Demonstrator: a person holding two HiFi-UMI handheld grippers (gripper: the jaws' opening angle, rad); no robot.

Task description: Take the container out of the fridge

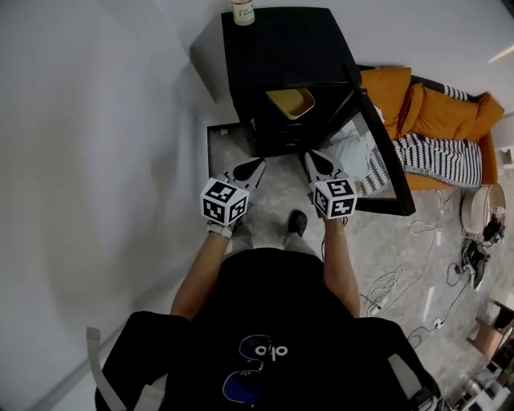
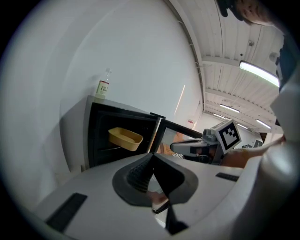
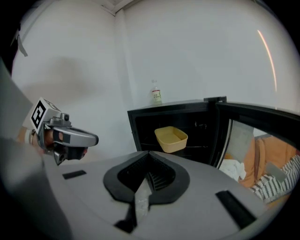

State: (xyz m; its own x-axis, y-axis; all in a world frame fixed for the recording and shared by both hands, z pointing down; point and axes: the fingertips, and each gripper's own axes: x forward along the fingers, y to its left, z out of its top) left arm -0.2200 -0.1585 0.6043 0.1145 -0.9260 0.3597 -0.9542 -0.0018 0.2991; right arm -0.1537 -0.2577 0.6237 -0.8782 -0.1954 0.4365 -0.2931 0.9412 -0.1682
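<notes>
While the fridge [image 1: 281, 48] stands open, a yellow container [image 1: 289, 103] sits inside it.
Left tongs [image 1: 257, 164] and right tongs [image 1: 313, 158] are pressed together, empty; the label of the bottle [image 1: 242, 11] on top is too small to read.

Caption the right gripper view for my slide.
Shut right gripper faces the open black fridge, a shallow yellow plastic container inside and a small labelled bottle on top.

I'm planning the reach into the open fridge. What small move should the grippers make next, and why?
Probably open the right gripper's jaws first. The fridge door already stands open and the yellow container sits on a shelf inside in plain sight. Both the right gripper and the left gripper hang in front of the fridge, shut, empty and short of it.
</notes>
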